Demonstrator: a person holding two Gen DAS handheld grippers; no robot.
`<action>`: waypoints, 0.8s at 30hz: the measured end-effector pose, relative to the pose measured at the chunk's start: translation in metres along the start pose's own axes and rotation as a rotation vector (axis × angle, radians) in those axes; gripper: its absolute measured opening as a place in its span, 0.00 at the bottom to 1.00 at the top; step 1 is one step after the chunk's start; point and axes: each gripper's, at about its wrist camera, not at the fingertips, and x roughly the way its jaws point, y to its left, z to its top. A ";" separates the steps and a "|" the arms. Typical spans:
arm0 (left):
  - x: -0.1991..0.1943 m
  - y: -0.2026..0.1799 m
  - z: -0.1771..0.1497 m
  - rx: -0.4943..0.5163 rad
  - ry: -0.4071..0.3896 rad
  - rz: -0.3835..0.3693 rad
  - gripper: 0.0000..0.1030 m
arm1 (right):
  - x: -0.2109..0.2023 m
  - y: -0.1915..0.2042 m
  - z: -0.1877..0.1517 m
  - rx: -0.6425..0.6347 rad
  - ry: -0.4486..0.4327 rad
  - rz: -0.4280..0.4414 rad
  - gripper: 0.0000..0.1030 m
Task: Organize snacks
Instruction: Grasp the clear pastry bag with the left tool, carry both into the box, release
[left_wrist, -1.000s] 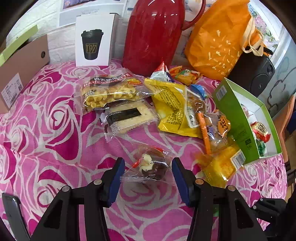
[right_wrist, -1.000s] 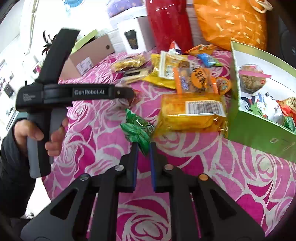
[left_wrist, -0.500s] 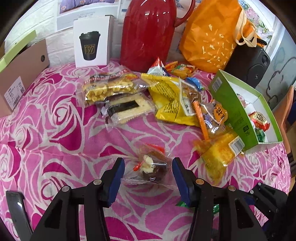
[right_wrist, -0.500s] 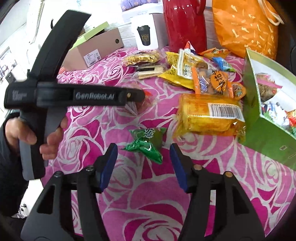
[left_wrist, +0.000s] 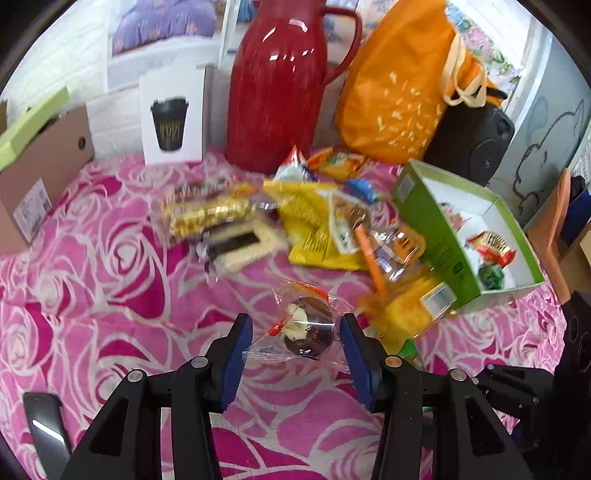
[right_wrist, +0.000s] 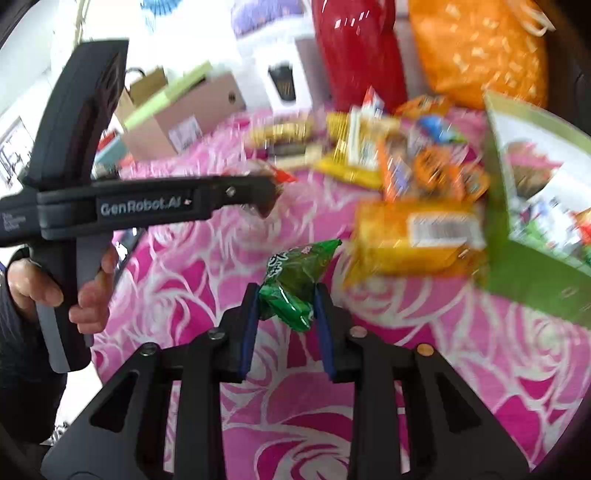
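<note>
A clear-wrapped chocolate snack (left_wrist: 306, 328) sits clamped between the blue pads of my left gripper (left_wrist: 295, 343), held above the pink rose tablecloth. From the right wrist view, that left gripper (right_wrist: 266, 199) hovers over the table with the snack at its tip. My right gripper (right_wrist: 282, 306) is shut on a green snack packet (right_wrist: 295, 273), pads pressing both its sides. The green box (left_wrist: 436, 236) with several snacks inside stands open at the right, also visible as the green box (right_wrist: 535, 280) just right of a yellow packet (right_wrist: 417, 236).
A pile of snack packets (left_wrist: 314, 221) lies mid-table. Behind it stand a red jug (left_wrist: 280, 85), an orange bag (left_wrist: 399, 85), a white cup-print box (left_wrist: 171, 118), a cardboard box (left_wrist: 40, 162) and a black speaker (left_wrist: 476, 144). A person's hand (right_wrist: 44, 288) grips the left tool.
My right gripper opened over the green packet half a second ago and has now shut on it. My left gripper moved with the chocolate snack still in it.
</note>
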 end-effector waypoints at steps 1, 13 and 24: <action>-0.007 -0.004 0.004 0.006 -0.015 -0.001 0.48 | -0.010 -0.002 0.003 0.005 -0.029 -0.001 0.30; -0.020 -0.111 0.056 0.142 -0.095 -0.184 0.49 | -0.117 -0.096 0.002 0.185 -0.256 -0.232 0.30; 0.054 -0.222 0.072 0.276 0.007 -0.289 0.49 | -0.165 -0.194 -0.019 0.358 -0.288 -0.438 0.30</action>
